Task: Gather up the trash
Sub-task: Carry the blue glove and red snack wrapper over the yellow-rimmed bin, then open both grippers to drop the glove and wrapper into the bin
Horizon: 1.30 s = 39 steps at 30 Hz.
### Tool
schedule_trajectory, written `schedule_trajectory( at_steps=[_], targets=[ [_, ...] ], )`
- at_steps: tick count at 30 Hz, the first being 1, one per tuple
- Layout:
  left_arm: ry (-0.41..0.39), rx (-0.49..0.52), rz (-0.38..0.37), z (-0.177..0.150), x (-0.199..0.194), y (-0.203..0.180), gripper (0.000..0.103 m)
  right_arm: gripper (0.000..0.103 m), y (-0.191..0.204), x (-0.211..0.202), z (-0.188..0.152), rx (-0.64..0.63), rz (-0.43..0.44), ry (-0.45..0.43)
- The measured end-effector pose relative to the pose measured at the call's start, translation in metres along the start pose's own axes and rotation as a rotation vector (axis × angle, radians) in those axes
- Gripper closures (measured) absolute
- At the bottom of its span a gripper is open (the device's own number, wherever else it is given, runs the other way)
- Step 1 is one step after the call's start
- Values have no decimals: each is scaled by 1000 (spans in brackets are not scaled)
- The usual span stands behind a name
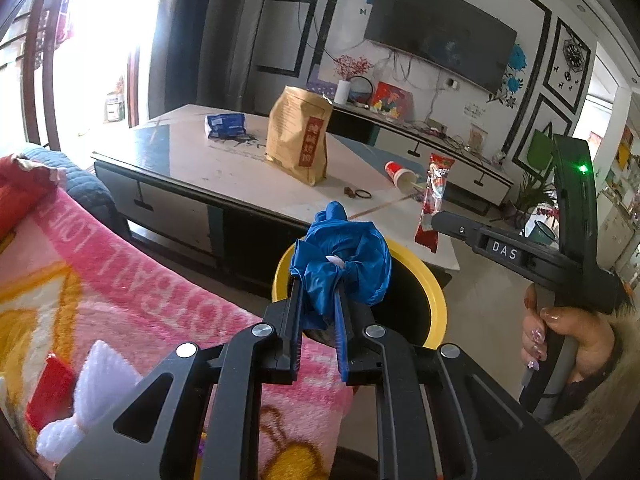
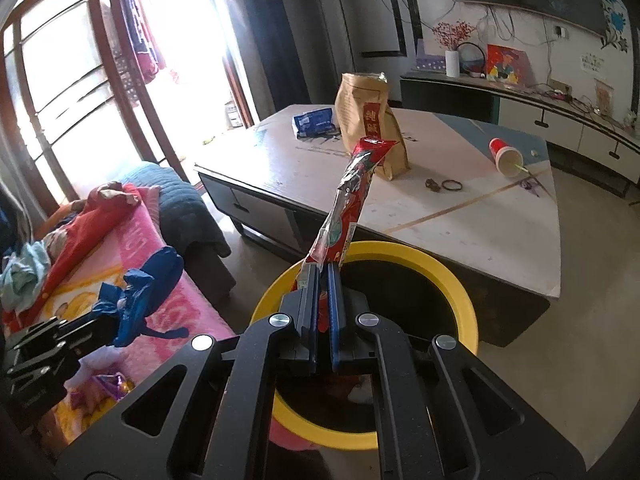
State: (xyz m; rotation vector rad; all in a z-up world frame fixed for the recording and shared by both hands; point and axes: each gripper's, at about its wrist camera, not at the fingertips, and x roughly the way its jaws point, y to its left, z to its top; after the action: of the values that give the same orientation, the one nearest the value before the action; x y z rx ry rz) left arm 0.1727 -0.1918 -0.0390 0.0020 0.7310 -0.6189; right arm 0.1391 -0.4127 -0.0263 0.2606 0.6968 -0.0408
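Note:
My left gripper [image 1: 318,280] is shut on a crumpled blue plastic glove [image 1: 344,256], held just over the near rim of a yellow-rimmed trash bin [image 1: 438,292]. In the right wrist view that glove [image 2: 140,300] shows at the left, over the pink blanket. My right gripper [image 2: 323,270] is shut on a long red snack wrapper [image 2: 352,196] that sticks up above the bin [image 2: 466,300]. The same wrapper [image 1: 434,200] hangs from the right gripper at the right of the left wrist view. A hand [image 1: 560,332] holds that gripper's handle.
On the low white table [image 2: 460,216] stand a brown paper bag [image 2: 370,120], a blue packet [image 2: 314,120], a tipped red paper cup [image 2: 505,156] and small dark rings [image 2: 444,185]. A sofa with a pink blanket [image 1: 80,280] lies left. A TV cabinet [image 2: 560,116] is behind.

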Motion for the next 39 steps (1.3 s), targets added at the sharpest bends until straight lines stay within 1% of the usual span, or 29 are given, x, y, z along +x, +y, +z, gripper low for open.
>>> schedule_trajectory(
  at_steps=[14,24,29,39],
  targets=[
    [74,24,-13,-4,37,-15,90,101,-19,18,-8,17,-9,70],
    [135,38,-17,-2,68,-17,90,101,-30,32,-14,21,-26,122],
    [165,31,-19,-7,81,-16,90,101,-37,42,-20,29,-39,160],
    [213,22,-18,-12,101,-17,90,101,-36,59,-31,19,-39,244]
  ],
)
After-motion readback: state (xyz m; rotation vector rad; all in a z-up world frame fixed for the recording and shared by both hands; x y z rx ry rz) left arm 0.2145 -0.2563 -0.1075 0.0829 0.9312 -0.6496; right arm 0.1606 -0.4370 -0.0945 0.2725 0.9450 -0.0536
